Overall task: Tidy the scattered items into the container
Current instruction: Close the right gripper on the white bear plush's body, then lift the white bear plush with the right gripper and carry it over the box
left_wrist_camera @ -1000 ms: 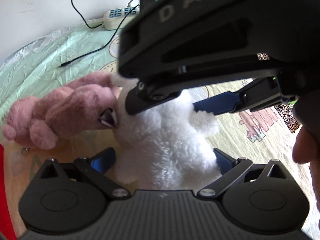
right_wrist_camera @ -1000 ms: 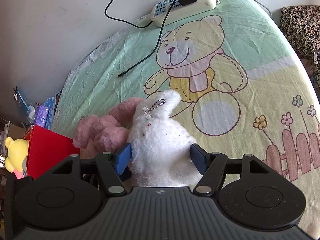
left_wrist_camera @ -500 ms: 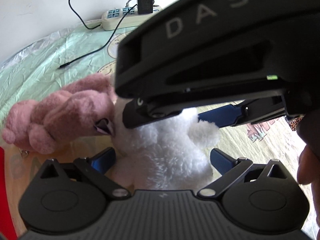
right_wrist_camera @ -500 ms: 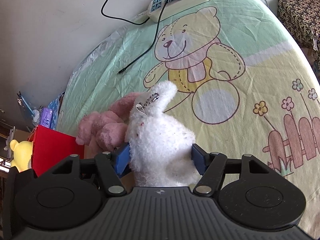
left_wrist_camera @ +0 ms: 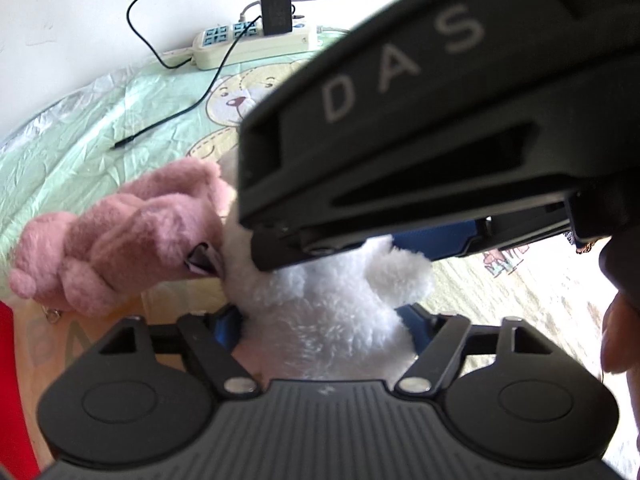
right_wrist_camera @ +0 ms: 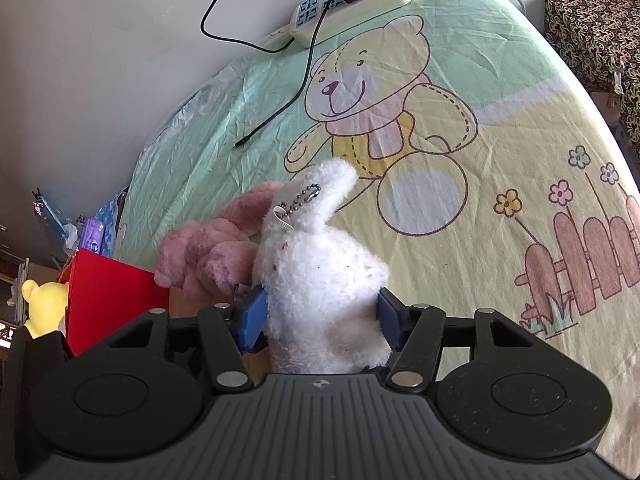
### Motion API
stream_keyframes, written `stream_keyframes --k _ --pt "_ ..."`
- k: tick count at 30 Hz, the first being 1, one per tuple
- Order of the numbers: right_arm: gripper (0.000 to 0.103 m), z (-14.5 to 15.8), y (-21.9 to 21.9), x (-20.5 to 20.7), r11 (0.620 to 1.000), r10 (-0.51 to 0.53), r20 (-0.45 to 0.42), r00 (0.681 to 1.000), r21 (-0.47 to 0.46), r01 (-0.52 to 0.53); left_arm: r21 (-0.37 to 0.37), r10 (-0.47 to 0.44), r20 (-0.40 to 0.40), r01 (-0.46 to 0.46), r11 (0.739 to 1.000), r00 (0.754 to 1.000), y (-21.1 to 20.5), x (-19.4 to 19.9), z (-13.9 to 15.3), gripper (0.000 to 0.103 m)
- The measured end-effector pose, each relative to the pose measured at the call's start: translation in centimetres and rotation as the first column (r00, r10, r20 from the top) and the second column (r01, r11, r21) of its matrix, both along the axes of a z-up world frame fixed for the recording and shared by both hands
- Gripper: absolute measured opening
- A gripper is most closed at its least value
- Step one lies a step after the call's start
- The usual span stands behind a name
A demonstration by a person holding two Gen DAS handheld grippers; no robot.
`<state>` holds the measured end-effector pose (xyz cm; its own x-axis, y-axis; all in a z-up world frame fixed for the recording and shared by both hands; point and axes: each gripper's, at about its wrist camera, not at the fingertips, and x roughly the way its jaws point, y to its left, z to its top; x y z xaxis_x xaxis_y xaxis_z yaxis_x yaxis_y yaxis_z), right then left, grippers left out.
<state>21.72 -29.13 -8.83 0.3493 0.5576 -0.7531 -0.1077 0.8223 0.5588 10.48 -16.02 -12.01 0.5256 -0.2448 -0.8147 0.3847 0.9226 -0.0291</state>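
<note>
Red container [right_wrist_camera: 112, 296] at far left, one corner showing, yellow toy [right_wrist_camera: 42, 304] just beyond its far-left edge, inside or not impossible to tell. Next along, pink plush [left_wrist_camera: 132, 240] lying on the bed sheet [right_wrist_camera: 500, 128], slumped against its neighbour and untouched by either tool. Then the centre of the action: white plush rabbit [left_wrist_camera: 340, 280], upright on the bed, near the container but not in it, one ear up with a bead chain at its base. Big change on the left tool [left_wrist_camera: 320, 322]: stood wide around the rabbit a second ago, now drawn in narrow and closing, blue pads sunk into the fluff low on both flanks. Same story on the right tool [right_wrist_camera: 320, 318]: closing too, narrower than a moment back, pads pressed into the rabbit higher on the body. Two grips on one soft toy, then, both tightening. Looks like the pick is nearly secured, so lift and carry leftward to the red box likely next; pink one to follow. Far right in the left view, fingers of a hand [left_wrist_camera: 616, 336] on the right tool's handle.
</note>
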Motion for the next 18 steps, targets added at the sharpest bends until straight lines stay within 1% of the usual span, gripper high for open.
stream_keyframes --k 9,14,18 --pt "0.060 1.2 -0.4 -2.2 1.000 -0.021 0.011 1.000 0.010 0.021 -0.019 -0.008 0.003 0.008 1.000 1.000 0.0 -1.5 1.2 0.071" --pt "0.060 2.3 0.2 -4.0 1.000 -0.009 0.053 0.999 -0.012 0.010 -0.052 0.003 -0.011 -0.003 0.999 1.000 0.7 -2.3 2.4 0.068" --pt "0.060 2.4 0.5 -4.8 1.000 -0.010 0.041 0.999 -0.001 0.010 -0.056 0.012 0.003 -0.012 0.998 1.000 1.6 -3.3 2.8 0.067"
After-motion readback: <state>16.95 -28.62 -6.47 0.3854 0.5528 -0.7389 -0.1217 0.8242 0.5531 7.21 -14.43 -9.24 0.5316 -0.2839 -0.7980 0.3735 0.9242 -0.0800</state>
